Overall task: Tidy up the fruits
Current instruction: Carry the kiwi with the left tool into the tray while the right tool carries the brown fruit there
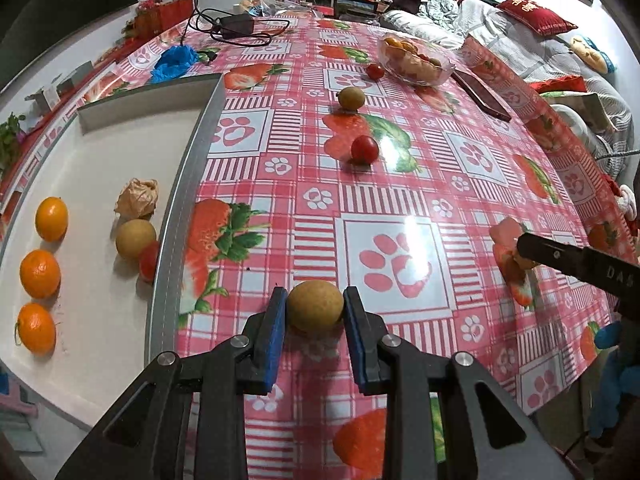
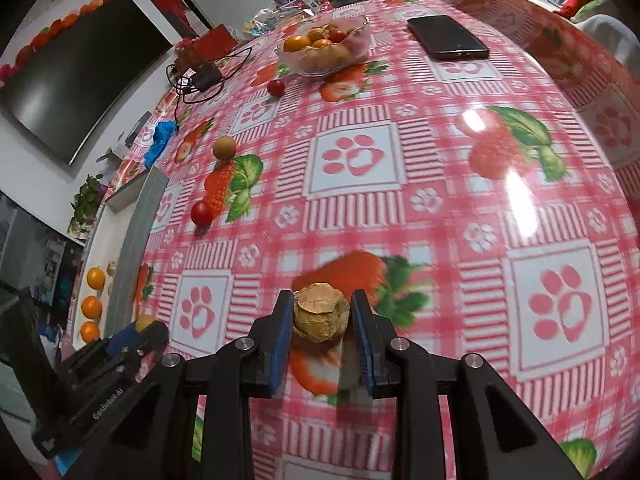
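My left gripper point(image 1: 315, 306) is shut on a tan round fruit point(image 1: 315, 305), held just above the tablecloth beside the white tray point(image 1: 100, 280). The tray holds three oranges point(image 1: 40, 274), a tan fruit point(image 1: 135, 239), a husked fruit point(image 1: 137, 199) and a red tomato point(image 1: 149, 260). My right gripper point(image 2: 321, 318) is shut on a papery husked fruit point(image 2: 320, 317) above the table. Loose on the cloth lie a tan fruit point(image 1: 351, 98) and two tomatoes point(image 1: 365, 149) point(image 1: 375, 71). The left gripper also shows in the right wrist view point(image 2: 146, 326).
A clear bowl of mixed fruit point(image 1: 416, 60) stands at the far side, with a dark phone point(image 2: 448, 38) beside it. A charger with cables point(image 1: 234, 26) and a blue cloth point(image 1: 174, 62) lie at the far left. The right gripper's arm point(image 1: 580, 264) reaches in from the right.
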Demonstrator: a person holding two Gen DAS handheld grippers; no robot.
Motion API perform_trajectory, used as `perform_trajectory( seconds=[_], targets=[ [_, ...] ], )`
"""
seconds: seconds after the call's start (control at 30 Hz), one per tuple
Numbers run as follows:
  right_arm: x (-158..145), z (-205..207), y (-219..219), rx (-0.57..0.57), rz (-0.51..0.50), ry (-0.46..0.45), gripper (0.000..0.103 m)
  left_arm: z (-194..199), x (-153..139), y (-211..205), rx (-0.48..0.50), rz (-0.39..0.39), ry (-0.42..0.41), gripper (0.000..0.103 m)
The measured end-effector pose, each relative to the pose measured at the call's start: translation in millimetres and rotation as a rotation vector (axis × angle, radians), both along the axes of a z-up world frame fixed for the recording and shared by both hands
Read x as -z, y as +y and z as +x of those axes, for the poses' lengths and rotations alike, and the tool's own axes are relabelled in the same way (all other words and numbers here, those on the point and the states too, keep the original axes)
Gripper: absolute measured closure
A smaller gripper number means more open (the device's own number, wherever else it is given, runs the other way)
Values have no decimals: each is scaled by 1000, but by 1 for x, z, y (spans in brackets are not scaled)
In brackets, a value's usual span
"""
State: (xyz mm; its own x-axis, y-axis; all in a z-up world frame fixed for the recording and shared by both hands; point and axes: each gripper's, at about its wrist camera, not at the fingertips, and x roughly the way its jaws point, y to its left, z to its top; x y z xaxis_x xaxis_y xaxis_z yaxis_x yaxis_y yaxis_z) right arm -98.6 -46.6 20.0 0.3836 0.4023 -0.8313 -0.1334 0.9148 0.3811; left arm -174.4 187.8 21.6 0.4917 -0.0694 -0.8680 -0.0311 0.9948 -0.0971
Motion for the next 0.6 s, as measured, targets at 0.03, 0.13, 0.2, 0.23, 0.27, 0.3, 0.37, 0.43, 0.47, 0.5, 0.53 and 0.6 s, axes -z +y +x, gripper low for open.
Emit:
perform_trajectory(
  seconds=[0.03, 0.13, 0.2, 0.23, 0.27, 0.3, 0.37, 0.43, 0.47, 0.5, 0.53, 0.6],
  targets=[
    [1, -2, 0, 1, -3, -3, 72, -2, -1, -1, 4, 3, -3, 72],
    [1, -10, -7, 6, 5, -12, 72, -4, -6, -4, 12, 5, -13, 72],
    [-1, -13, -10, 16, 17, -18, 72, -4, -9, -7, 20, 2, -17, 72],
    [-2, -16, -12, 22, 22, -22, 72, -4, -11, -8, 26, 2, -17, 72],
    [-3, -17, -13, 28, 27, -25, 72, -3, -12, -10, 32, 3, -18, 72],
    [-5, -19, -16, 39, 36, -29, 72, -3, -14, -13, 40, 4, -18, 72],
    [-8, -23, -22, 58, 46, -38, 72, -1, -18, -19, 63, 10, -11, 72],
    [-12, -29, -29, 82, 54, -53, 72, 3, -22, -29, 95, 18, -6, 72],
    [-14, -31, -32, 95, 59, -60, 72, 4, -24, -33, 109, 22, -5, 72],
    [-16, -34, -35, 105, 65, -65, 72, 6, -27, -41, 133, 32, -7, 72],
    [-19, -37, -41, 121, 72, -71, 72, 7, -30, -46, 149, 40, -11, 72],
    [-23, -42, -48, 140, 80, -80, 72, 9, -36, -57, 176, 47, -20, 72]
  ],
)
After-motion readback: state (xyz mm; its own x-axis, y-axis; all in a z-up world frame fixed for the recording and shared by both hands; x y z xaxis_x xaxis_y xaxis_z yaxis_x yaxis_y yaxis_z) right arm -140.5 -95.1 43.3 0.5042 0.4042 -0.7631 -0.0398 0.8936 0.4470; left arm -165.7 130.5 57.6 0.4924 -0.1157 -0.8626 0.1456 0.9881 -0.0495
